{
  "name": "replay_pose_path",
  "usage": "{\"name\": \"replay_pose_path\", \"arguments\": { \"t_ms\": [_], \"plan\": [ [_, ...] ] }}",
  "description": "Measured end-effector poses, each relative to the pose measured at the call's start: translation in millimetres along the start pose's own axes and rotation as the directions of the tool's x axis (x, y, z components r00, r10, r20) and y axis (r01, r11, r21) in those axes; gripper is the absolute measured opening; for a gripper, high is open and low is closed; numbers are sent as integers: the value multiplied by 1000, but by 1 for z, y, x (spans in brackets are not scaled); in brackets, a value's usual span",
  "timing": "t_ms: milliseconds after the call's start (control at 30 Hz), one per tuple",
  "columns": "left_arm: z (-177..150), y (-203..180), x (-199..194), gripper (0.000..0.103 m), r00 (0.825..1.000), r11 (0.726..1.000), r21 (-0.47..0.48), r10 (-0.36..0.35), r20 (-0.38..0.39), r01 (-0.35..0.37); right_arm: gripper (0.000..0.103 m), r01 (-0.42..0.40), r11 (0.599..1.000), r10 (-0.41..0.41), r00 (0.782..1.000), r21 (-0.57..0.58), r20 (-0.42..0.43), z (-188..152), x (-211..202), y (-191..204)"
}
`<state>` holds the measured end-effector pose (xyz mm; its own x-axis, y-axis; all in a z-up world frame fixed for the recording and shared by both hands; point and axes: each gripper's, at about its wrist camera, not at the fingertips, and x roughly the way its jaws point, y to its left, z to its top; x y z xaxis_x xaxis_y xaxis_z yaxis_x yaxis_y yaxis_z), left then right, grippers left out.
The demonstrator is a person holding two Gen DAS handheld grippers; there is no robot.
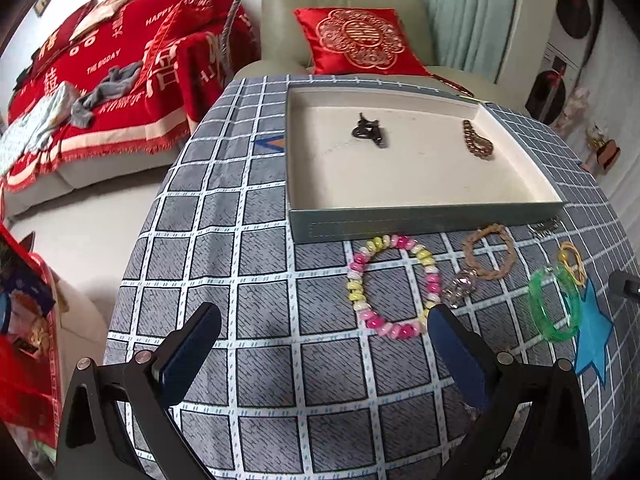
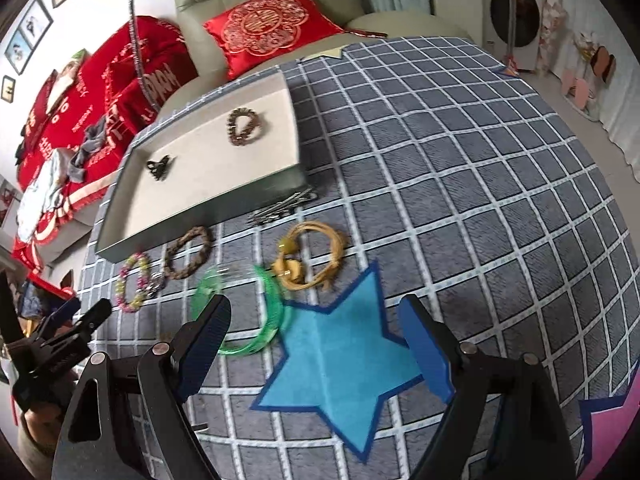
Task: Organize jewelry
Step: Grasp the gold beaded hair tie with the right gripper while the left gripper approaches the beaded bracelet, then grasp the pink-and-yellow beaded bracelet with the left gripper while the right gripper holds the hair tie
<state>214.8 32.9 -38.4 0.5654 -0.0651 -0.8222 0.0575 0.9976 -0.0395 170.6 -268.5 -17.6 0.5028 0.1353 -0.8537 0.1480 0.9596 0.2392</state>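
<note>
Both grippers' fingers stand apart, holding nothing: left gripper [image 1: 324,340], right gripper [image 2: 316,332] above a blue felt star [image 2: 340,364]. At twelve o'clock the shallow cardboard tray [image 1: 424,222] nears the checked surface [image 1: 248,264] edge. Pink-yellow bead bracelet [image 1: 394,286], braided ring [image 1: 489,257] and motion-blurred green bangle [image 2: 240,312] lie loose before it.
</note>
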Motion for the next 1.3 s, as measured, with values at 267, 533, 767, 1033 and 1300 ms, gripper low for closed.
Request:
{"name": "replay_pose_path", "arguments": {
  "t_ms": [267, 533, 767, 1033, 1300],
  "plan": [
    [7, 3, 16, 103, 1000, 999, -32, 20, -23, -21, 78, 49, 999, -49, 999, -7, 13, 18, 16, 2],
    [12, -2, 21, 103, 1000, 1000, -20, 17, -25, -17, 47, 13, 999, -14, 1000, -39, -25, 28, 37, 24],
    [15, -9, 25, 103, 1000, 1000, 6, 13, -27, -13, 35, 32, 998, -37, 996, -57, -80, 30, 57, 35],
    [12, -19, 32, 103, 999, 999, 28, 20, -50, -19, 34, 129, 978, -143, 987, -164, -75, 29, 63, 55],
    [11, -32, 24, 54, 1000, 996, 85, -11, -25, 13, 14, 143, 970, -157, 986, -196, -55, 23, 59, 55]
  ]
}}
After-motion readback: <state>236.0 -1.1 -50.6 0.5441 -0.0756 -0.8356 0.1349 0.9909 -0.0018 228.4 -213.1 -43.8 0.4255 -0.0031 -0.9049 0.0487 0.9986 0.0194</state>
